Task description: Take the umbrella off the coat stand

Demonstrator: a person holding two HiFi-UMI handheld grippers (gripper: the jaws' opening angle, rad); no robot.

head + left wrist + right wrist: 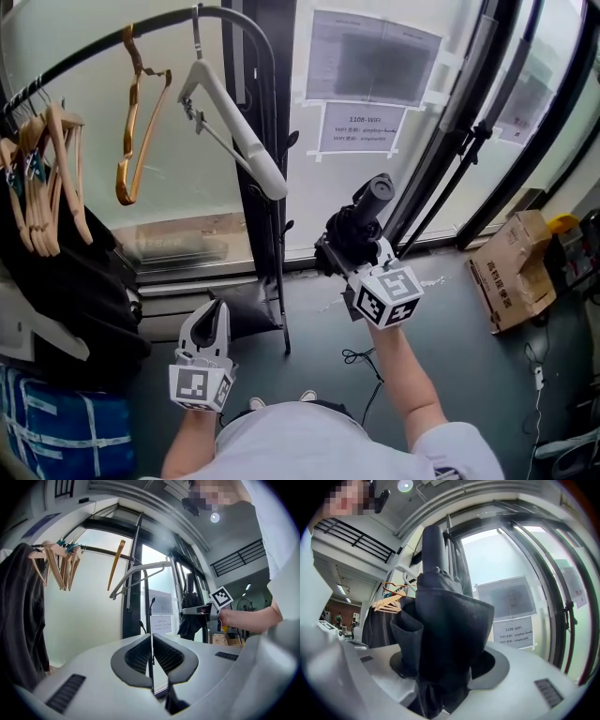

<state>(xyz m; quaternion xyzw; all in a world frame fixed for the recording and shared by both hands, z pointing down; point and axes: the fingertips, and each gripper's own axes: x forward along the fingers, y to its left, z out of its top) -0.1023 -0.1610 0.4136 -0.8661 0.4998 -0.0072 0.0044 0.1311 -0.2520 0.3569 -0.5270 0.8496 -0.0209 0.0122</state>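
A black folded umbrella (362,223) stands upright between the jaws of my right gripper (345,251), which is shut on its bunched fabric. It is held out in the air to the right of the black coat stand (266,178) and apart from it. In the right gripper view the umbrella (446,634) fills the middle, and its handle end rises above my right gripper (445,670). My left gripper (214,314) hangs low beside the stand's base, shut with nothing in it. From the left gripper (151,663) I see the stand's post (146,604) and the umbrella (189,617) at the right.
A curved clothes rail (112,42) carries wooden hangers (42,173), a white hanger (234,122) and a dark garment (66,291). A blue bag (61,427) sits at lower left. Black tripod legs (464,155) lean by the glass, near a cardboard box (511,272). A cable (361,361) lies on the floor.
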